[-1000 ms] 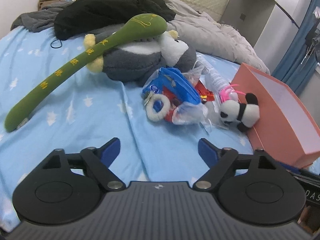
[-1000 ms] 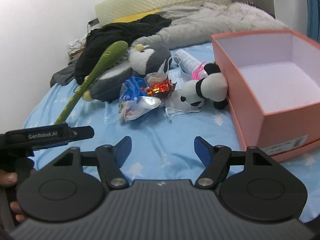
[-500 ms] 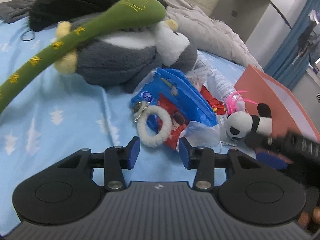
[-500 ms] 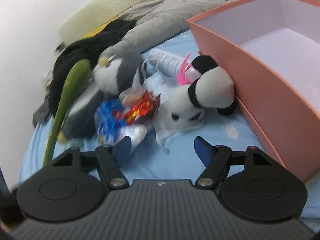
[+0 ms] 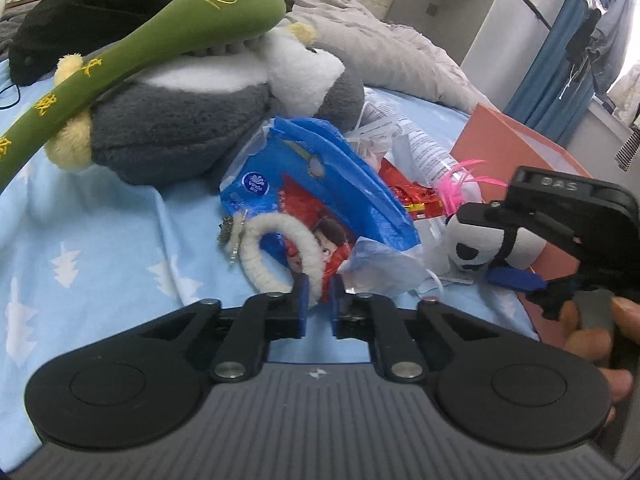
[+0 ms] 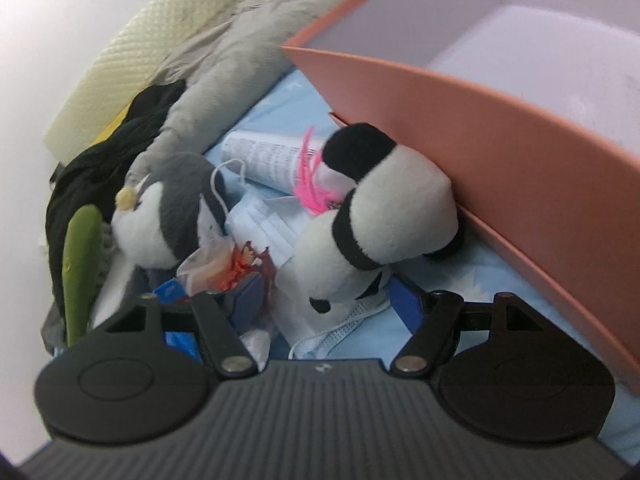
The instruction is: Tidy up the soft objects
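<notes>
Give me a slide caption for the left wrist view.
Left claw shut on fluffy white ring; right claw straddles panda plush.

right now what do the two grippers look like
Both are matte black, each with a ribbed grey body, two round black discs and silver pivot screws. The left gripper and right gripper have blue fingertip pads. Seen from the left camera, the right one carries pale "DAS" lettering on top.

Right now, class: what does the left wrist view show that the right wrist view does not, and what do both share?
Only the left wrist view: the left gripper shut on the white fluffy ring, and a hand.
Only the right wrist view: the pink box's inside, and a face mask.
Both: the right gripper open around the panda plush, and the penguin plush.
</notes>
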Tool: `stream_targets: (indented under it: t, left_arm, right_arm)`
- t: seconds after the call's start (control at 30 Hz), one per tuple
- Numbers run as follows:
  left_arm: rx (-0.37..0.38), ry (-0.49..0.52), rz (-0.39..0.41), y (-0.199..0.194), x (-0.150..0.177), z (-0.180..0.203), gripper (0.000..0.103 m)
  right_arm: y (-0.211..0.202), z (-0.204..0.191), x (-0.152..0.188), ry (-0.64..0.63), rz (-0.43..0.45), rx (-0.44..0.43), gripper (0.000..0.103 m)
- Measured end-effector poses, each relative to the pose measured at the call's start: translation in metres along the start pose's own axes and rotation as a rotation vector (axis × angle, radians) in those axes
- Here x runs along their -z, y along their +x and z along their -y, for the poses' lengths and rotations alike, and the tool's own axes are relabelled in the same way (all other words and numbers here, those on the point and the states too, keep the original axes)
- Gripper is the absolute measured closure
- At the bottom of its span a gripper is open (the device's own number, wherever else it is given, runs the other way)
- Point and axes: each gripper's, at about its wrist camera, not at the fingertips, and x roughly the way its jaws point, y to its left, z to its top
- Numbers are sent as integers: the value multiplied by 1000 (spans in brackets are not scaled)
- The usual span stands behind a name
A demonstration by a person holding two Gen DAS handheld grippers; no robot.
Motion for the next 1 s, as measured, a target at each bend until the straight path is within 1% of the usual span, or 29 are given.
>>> stream_targets:
  t: [0.07,0.1,0.13,0.17,0.33,0.47,0.57,0.6,0.67,0.77,0.83,0.87,0.9,0.93,0.97,1.0]
  left_arm:
    - [-4,5,2,-2,0,1,98]
    - [-2,1,4,-4,0,2,100]
    - [1,-3,5,-5,0,2,100]
    - [3,-7,7,-8,0,2,100]
    - [-15,-14,18,-24,1,7,100]
    - [-28,-28,25,-39,7,9,100]
    - [-23,-50,33,-47,13,7,100]
    - [-23,-50,33,-48,13,7,100]
    - [-23,-41,31,-47,14,6,99]
    - [-42,-4,18,-40,12,5,99]
    - [-55,35,10,-34,11,7,93]
    - [-66,59,3,-31,10,8,84]
    - [-79,83,3,-28,10,10,72]
    - [-82,97,-2,-25,10,11,67]
    - [-102,123,-5,-22,10,12,63]
    - [-119,146,-11,-18,9,14,63]
  right_arm:
    - [6,1,-2,5,3,12,31]
    - [7,1,-3,4,2,13,38]
    - [7,0,-4,-1,-2,9,46]
    - [7,0,-5,-10,-4,14,50]
    - [-3,0,-6,-30,-17,2,53]
    - [-20,1,0,-62,-27,-4,54]
    - [-36,2,5,-96,-20,-10,57]
    - [-41,3,7,-116,-17,-11,59]
    - [-53,6,11,-153,-17,-13,59]
    - [-63,13,17,-178,-45,-13,60]
    - [-70,17,21,-194,-53,-17,61]
    - [-74,17,22,-209,-54,-18,61]
    - [-77,17,24,-223,-57,-19,61]
    - [-80,18,25,-233,-59,-18,61]
    - [-83,19,26,-246,-65,-16,61]
    - [-84,19,27,-258,-67,-18,61]
